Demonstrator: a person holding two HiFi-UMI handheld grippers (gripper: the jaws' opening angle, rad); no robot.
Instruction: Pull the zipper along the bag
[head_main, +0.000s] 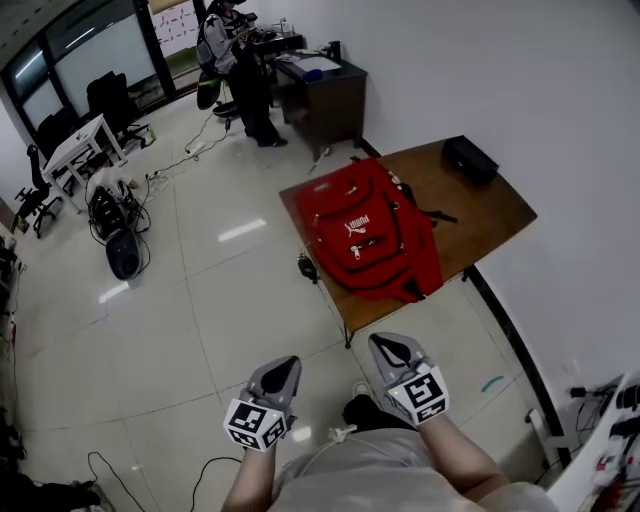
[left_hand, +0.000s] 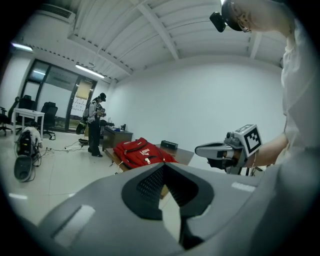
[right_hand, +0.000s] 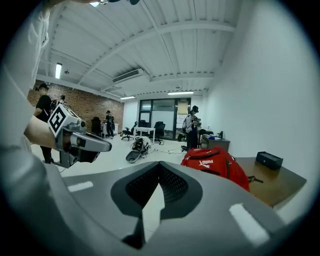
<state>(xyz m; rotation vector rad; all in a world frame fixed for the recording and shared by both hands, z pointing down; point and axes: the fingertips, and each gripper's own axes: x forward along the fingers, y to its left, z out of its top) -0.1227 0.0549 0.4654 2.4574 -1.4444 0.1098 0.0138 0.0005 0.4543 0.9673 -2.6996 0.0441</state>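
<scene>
The task was judged not yet begun: the red fabric backpack (head_main: 375, 240) was left along the brown wooden counter's (head_main: 490, 215) near edge, while the left tongs (head_main: 289, 363) and right tongs (head_main: 386, 344) were held closed, empty, well apart from it.

Glossy tiled floor (head_main: 200, 330), white wall (head_main: 500, 80), maybe brick far wall (right_hand: 95, 107).

The left gripper (left_hand: 165, 170) has its jaws together with nothing in them. Way past it, a red backpack (left_hand: 142, 152) lies on a brown table (left_hand: 184, 156). The right gripper (left_hand: 201, 149) hangs in the air off to the side.
</scene>
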